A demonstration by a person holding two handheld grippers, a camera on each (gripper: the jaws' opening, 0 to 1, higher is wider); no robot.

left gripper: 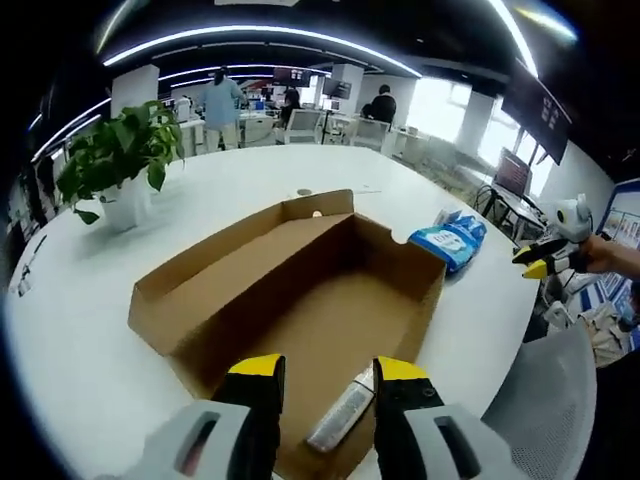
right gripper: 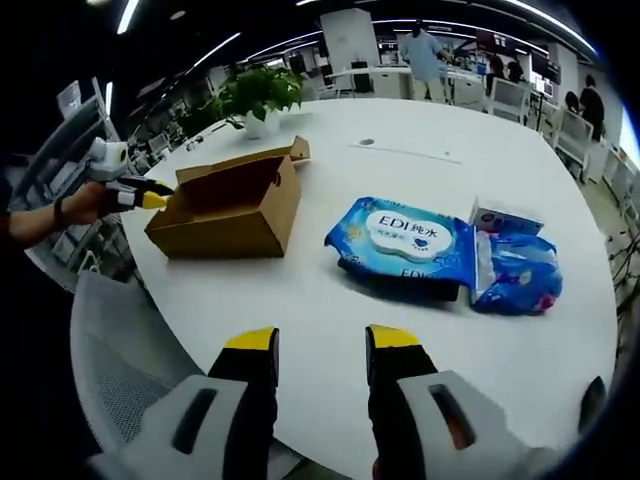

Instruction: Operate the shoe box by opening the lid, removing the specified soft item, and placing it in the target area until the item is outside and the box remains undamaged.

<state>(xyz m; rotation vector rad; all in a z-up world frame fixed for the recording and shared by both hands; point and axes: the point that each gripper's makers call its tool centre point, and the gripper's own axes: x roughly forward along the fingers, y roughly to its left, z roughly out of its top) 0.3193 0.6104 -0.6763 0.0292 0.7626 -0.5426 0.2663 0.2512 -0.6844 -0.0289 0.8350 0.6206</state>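
Currently, the left gripper (left gripper: 326, 377) is hovering spread over the tube (left gripper: 341, 414) inside the open box (left gripper: 240, 270). Centring the jaws across it prevents scraping cardboard. The right gripper (right gripper: 310, 347) is waiting spread above the worktop (right gripper: 330, 310).

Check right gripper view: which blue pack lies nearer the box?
The large flat wipes pack with the white oval label. It lies between the cardboard box and the smaller crumpled blue pack, which sits farther away.

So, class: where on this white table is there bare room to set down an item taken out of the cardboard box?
Bare table lies between the cardboard box and the wipes pack, and toward the right gripper. More lies past the box toward the potted plant. The wipes pack and the smaller packets crowd the right.
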